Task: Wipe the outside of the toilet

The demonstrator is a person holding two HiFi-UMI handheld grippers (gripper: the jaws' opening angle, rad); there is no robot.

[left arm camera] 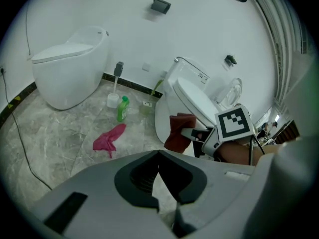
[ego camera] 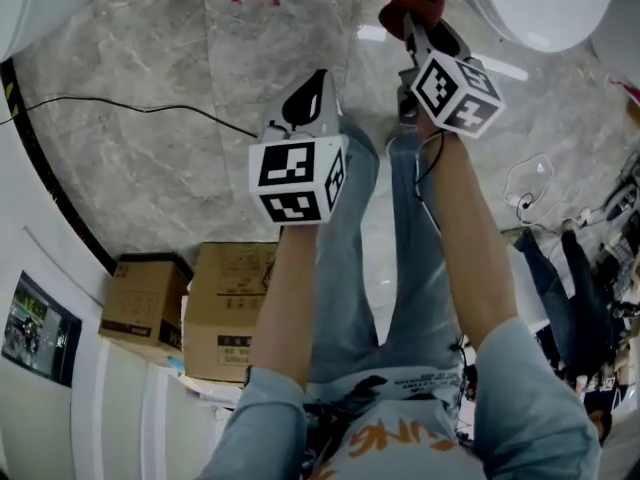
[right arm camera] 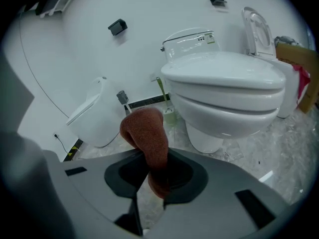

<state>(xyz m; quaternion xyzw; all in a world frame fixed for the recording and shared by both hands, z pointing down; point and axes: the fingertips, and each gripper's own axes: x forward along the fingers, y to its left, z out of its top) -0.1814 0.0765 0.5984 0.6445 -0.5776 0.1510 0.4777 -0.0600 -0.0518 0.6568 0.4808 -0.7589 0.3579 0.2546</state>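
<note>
**Supervisor:** Report gripper status.

**Operator:** I read the left gripper (left arm camera: 159,156) with its jaws together on nothing, idle above the floor. The right gripper (right arm camera: 152,185) is clamped on the rust-brown cloth (right arm camera: 147,133), which stands up out of the jaws.

**Supervisor:** Cloth-to-toilet contact?

**Operator:** None. The toilet (right arm camera: 224,91) sits just beyond the cloth, lid down, and the two are apart in every view.

**Supervisor:** Progress?

**Operator:** Cloth secured: complete. I judge that wiping of the bowl, tank and base is all outstanding; no surface shows contact. Farther off, a pink rag (left arm camera: 108,139) lies on the floor near a green bottle (left arm camera: 122,108).
</note>
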